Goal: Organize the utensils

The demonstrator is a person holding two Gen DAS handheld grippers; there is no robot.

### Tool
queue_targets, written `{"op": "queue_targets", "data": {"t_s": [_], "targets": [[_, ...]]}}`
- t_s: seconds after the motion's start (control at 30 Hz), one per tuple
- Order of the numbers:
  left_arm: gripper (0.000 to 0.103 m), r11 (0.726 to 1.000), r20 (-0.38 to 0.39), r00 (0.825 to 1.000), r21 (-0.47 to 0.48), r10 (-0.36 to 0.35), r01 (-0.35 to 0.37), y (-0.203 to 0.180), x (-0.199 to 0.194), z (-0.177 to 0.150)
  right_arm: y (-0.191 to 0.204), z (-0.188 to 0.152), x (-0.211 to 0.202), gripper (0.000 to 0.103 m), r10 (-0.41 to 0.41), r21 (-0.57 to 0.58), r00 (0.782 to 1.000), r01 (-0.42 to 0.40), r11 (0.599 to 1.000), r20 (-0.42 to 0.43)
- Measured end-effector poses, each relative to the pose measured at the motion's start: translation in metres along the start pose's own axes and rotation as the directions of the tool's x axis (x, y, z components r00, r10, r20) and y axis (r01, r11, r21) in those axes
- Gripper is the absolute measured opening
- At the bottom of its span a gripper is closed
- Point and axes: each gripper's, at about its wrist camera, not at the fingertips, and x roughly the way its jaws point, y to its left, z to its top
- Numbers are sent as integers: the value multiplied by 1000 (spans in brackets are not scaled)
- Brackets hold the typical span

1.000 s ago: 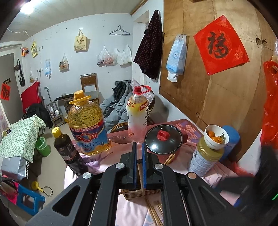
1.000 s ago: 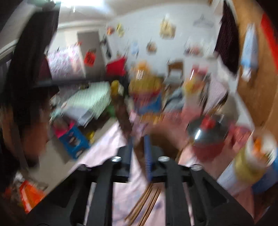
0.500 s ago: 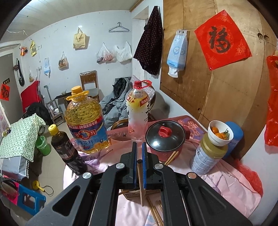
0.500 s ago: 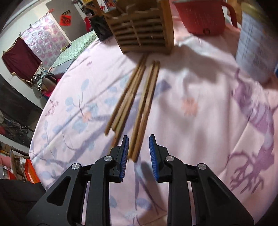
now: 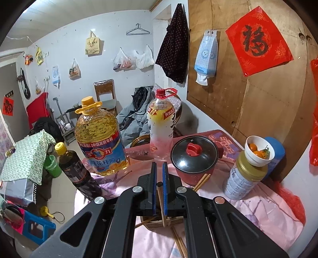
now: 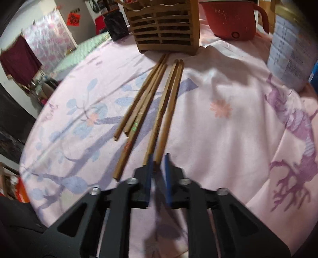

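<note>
Right claw [image 6: 159,158]: it has dropped to the pink-clothed bench [image 6: 228,139] and its jaws have just been closing; now clenched on the near end of one chopstick [image 6: 166,119] from the right-hand pair
Left claw [image 5: 159,178]: clenched on a single chopstick [image 5: 161,200], its lower end hanging over the wooden holder [image 5: 159,224]; barely moved since a second ago
Loose chopsticks [image 6: 143,107]: five lie side by side on the cloth, far tips almost touching the slatted wooden holder [image 6: 165,25]
Far side: red pot [image 6: 230,17] to the right of the holder, a tin [image 6: 288,49] further right
What changed: the right claw went from hovering apart over the sticks to gripping one
Meaning for the task: a second stick looks ready to lift while the left one is still to be dropped in; four more would remain
</note>
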Motion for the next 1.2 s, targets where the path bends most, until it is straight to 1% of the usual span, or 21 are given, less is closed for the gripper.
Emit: {"op": "queue_targets", "data": {"t_s": [0.07,0.13,0.27,0.37,0.5,0.6,0.7,0.8,0.93,0.97,1.0,1.1,1.2], "targets": [[6,1000,-1,1000,9,10,-10,0,3,0,1,2,-5,1,-11,-10,1000,12,1000,9],[6,1000,1,1000,16,23,-23,0,7,0,1,8,-15,1,-17,-12,999,17,1000,33],[6,999,3,999,16,42,-42,4,12,-1,-6,35,-49,1,-44,-23,992,47,999,114],[6,998,0,999,8,54,-54,9,18,-2,-12,59,-77,1,-53,-19,981,58,998,187],[6,998,-9,998,1,64,-64,14,24,-8,-17,90,-113,1,-55,5,957,56,998,285],[6,998,-16,998,-4,67,-67,17,28,-12,-18,107,-130,1,-49,18,942,46,999,333],[6,998,-24,998,-14,66,-66,21,32,-16,-20,119,-141,1,-37,29,932,28,999,361],[6,998,-30,997,-24,65,-66,22,35,-19,-19,119,-138,1,-27,38,936,14,999,351],[6,997,-36,997,-25,65,-66,23,37,-20,-17,107,-124,1,-13,41,953,1,999,303],[6,997,-37,997,-26,65,-66,22,38,-20,-17,103,-120,1,1,43,958,-14,999,288],[6,997,-38,997,-27,65,-66,22,37,-21,-17,99,-116,5,14,47,962,-28,999,272],[6,998,-41,997,-27,63,-64,21,39,-22,-16,83,-97,6,39,57,976,-52,997,213],[6,998,-45,997,-21,61,-62,19,40,-22,-16,61,-75,7,31,48,990,-38,998,139]]}}
